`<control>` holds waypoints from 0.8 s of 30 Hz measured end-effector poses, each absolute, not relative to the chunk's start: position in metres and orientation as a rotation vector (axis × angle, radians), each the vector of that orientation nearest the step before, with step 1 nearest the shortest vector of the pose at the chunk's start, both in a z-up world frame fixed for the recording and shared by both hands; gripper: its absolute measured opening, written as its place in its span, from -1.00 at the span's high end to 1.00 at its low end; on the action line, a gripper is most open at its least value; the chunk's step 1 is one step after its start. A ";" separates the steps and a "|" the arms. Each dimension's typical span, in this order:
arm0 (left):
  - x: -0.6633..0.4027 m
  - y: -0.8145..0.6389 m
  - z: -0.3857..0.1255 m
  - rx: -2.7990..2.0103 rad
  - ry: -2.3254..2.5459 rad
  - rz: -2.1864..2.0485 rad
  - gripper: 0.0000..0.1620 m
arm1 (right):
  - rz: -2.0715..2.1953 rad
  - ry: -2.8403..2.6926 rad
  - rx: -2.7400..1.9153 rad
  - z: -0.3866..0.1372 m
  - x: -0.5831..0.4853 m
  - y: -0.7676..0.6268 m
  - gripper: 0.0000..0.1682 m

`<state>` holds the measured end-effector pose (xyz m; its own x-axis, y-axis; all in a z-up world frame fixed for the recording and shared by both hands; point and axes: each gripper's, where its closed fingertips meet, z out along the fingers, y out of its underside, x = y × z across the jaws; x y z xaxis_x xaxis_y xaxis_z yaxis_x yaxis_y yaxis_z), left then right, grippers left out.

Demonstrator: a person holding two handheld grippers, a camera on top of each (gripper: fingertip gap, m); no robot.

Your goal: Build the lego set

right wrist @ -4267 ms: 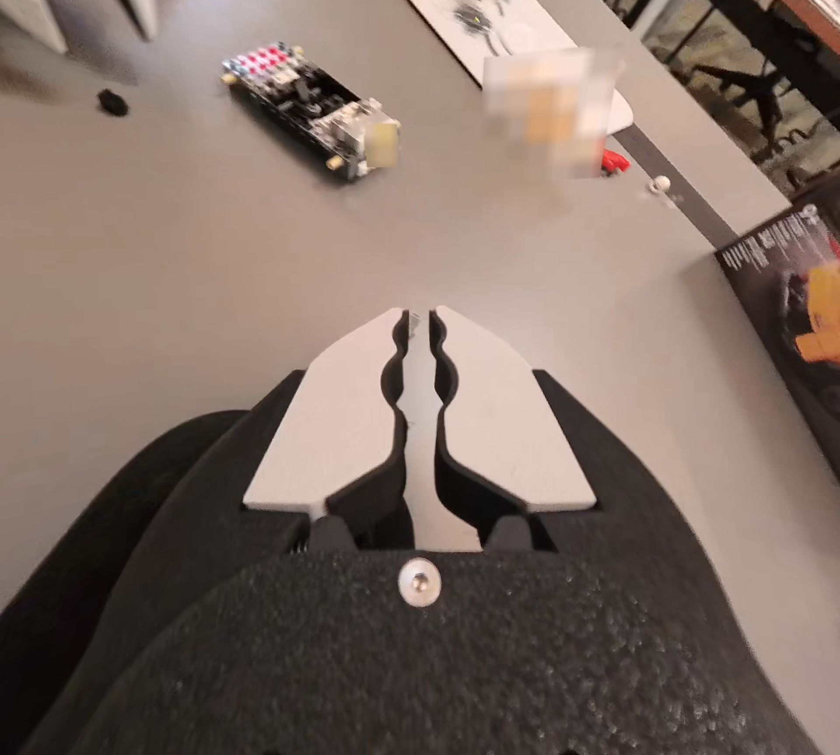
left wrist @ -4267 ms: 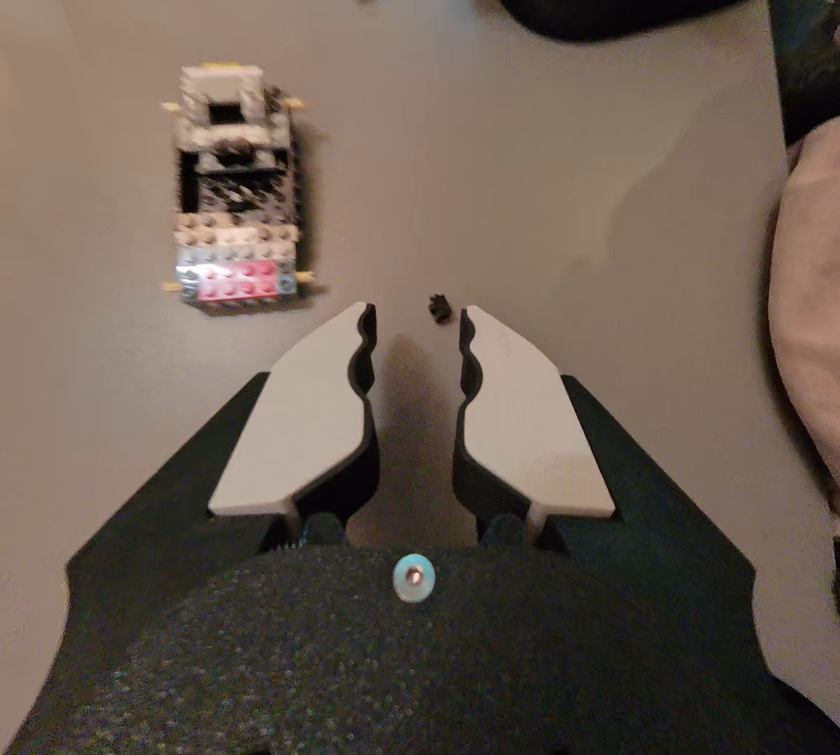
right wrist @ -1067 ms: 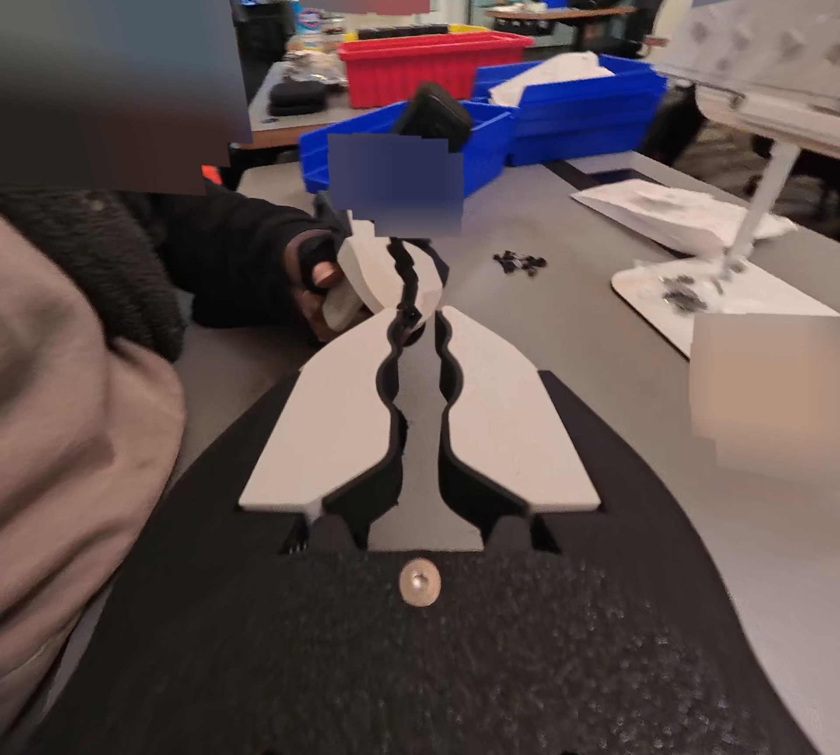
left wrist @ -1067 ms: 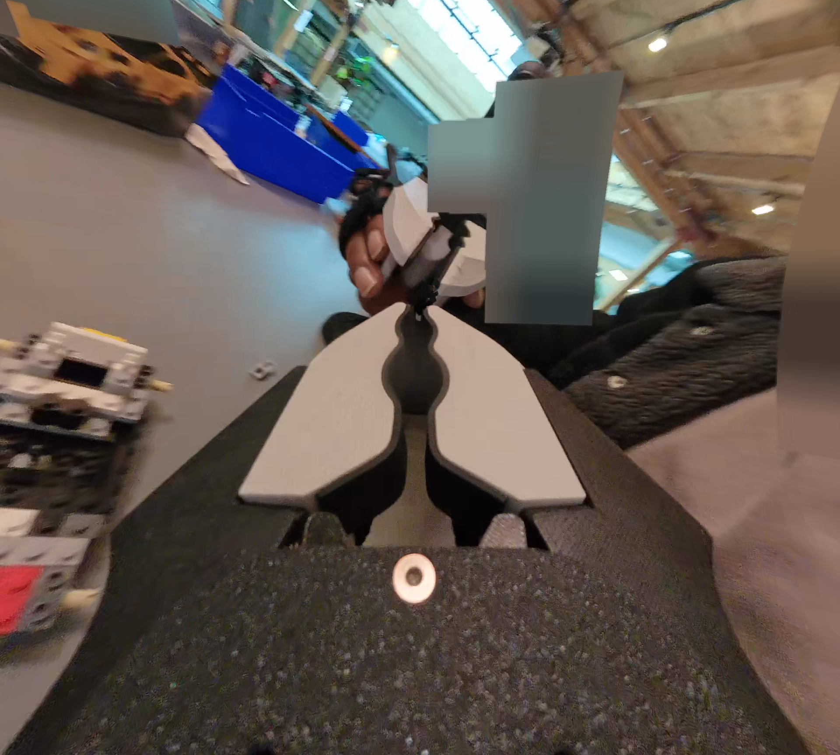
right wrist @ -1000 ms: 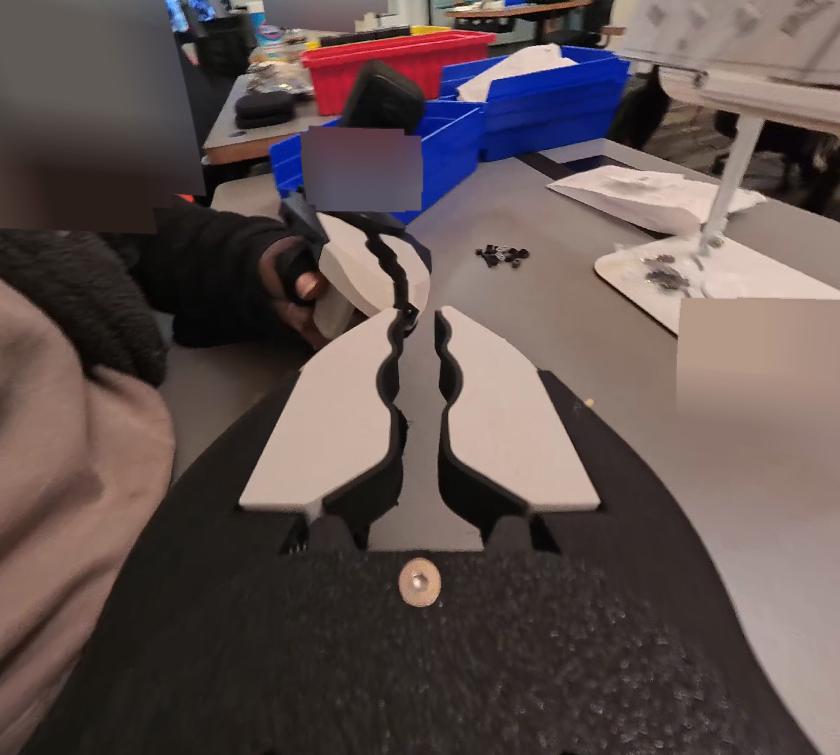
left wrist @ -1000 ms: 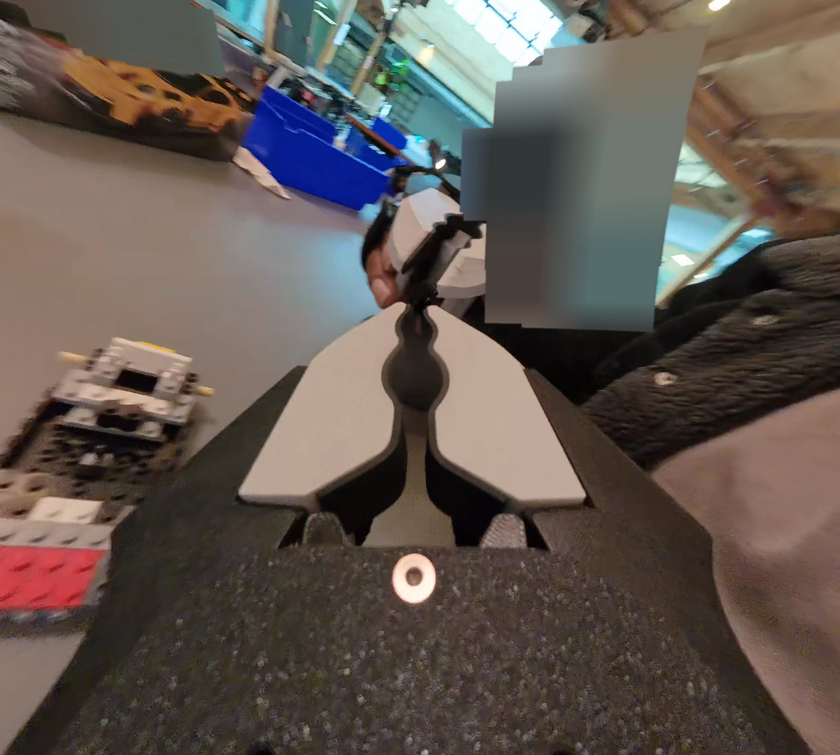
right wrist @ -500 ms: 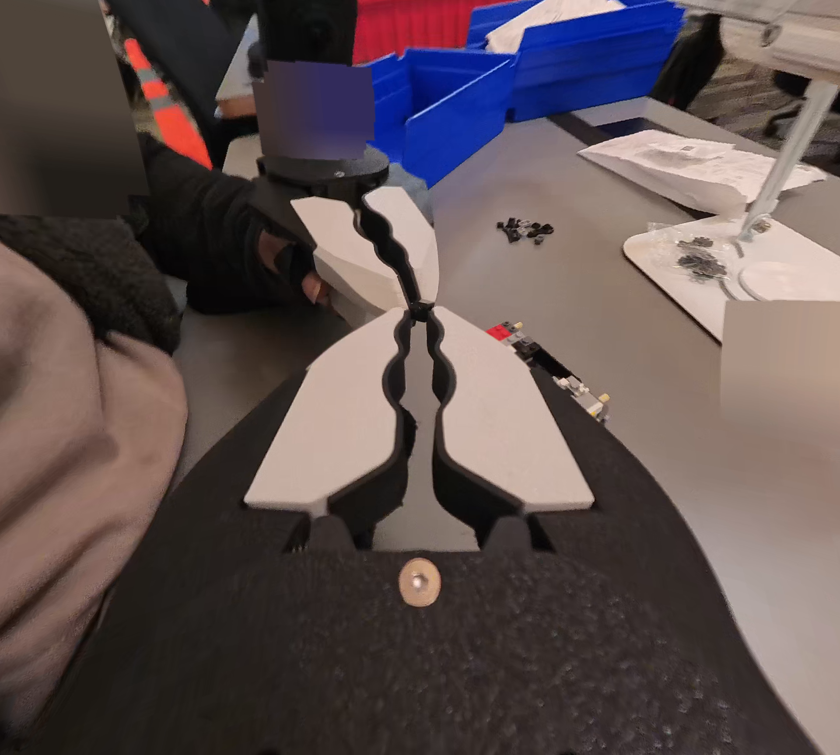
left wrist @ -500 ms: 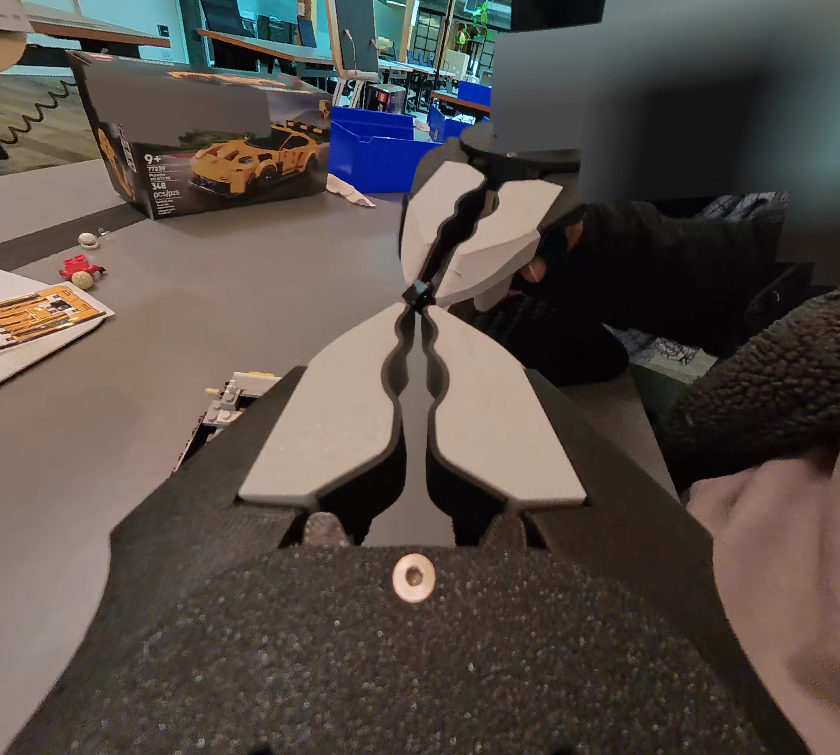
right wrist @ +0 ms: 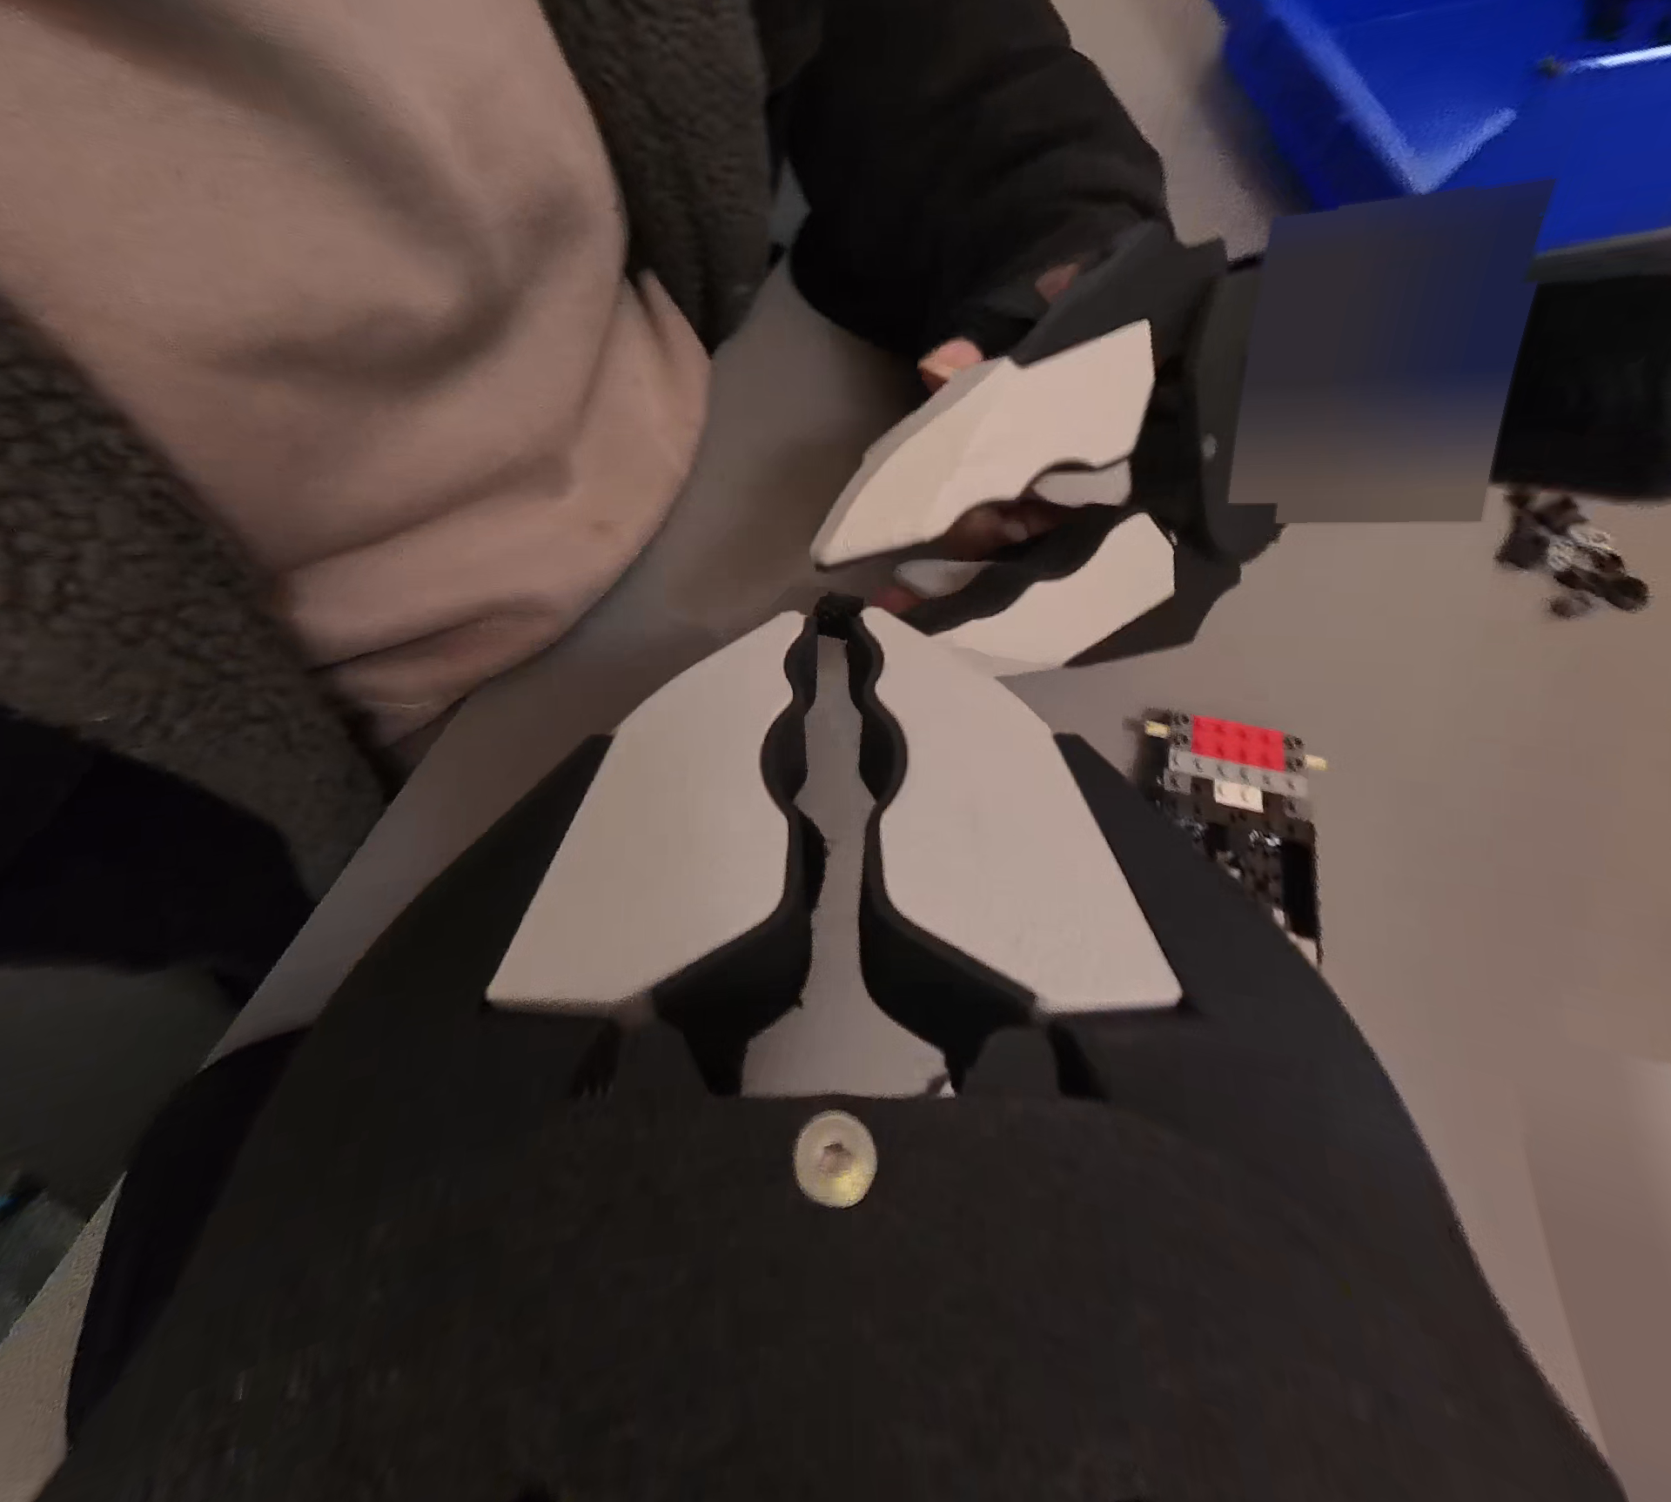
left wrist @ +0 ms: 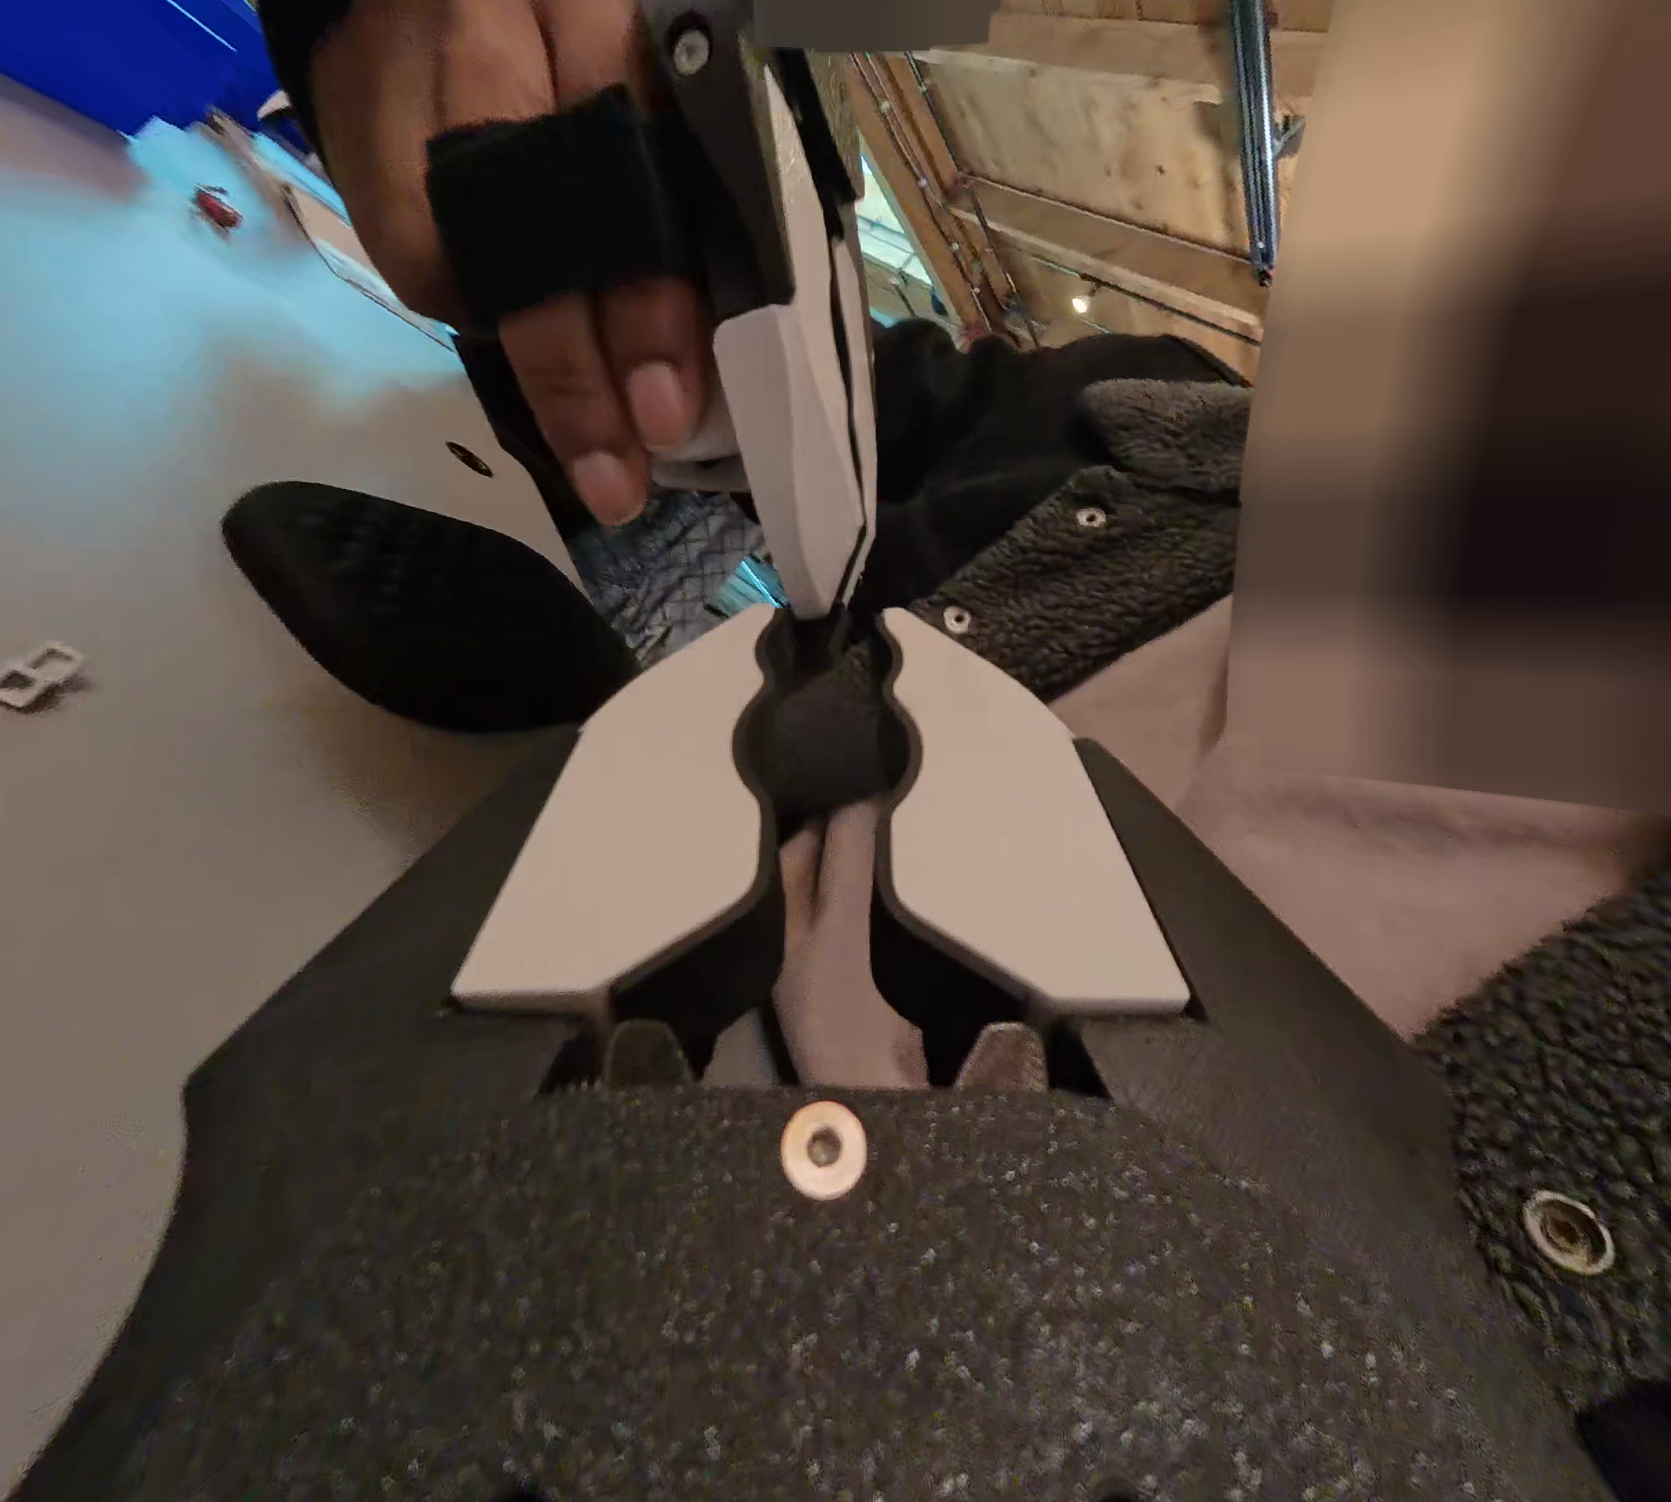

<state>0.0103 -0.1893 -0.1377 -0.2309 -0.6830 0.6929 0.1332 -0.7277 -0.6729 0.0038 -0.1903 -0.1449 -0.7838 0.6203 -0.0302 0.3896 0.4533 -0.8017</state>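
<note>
1. Grey surface (right wrist: 1447,735), one blue bin (right wrist: 1447,12) behind.
2. Right tool (right wrist: 834,627) pinched shut on one tiny black piece (right wrist: 834,610) at the very tips.
3. Left tool (left wrist: 827,631) parted, holding nothing, tips just beside the piece.
4. One half-built model (right wrist: 1239,790) flat on the surface, apart from both tools.
5. Probably light, stiff, slippery; best gripped across flat sides.
</note>
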 end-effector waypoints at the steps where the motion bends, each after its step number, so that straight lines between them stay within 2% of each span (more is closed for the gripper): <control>1: 0.012 -0.193 -0.138 -1.493 0.684 -2.018 0.86 | 1.253 -2.459 -0.850 -0.144 0.003 -0.193 0.93; 11: 0.010 -0.199 -0.133 -1.441 0.665 -2.138 0.90 | 1.261 -2.471 -0.798 -0.137 0.001 -0.197 0.93; 18: 0.008 -0.184 -0.132 -1.444 0.536 -2.093 0.90 | 1.221 -2.156 -0.890 -0.129 -0.010 -0.177 1.00; 24: -0.004 -0.161 -0.132 -1.440 0.377 -2.009 0.90 | 1.053 -1.888 -1.096 -0.124 -0.002 -0.133 0.92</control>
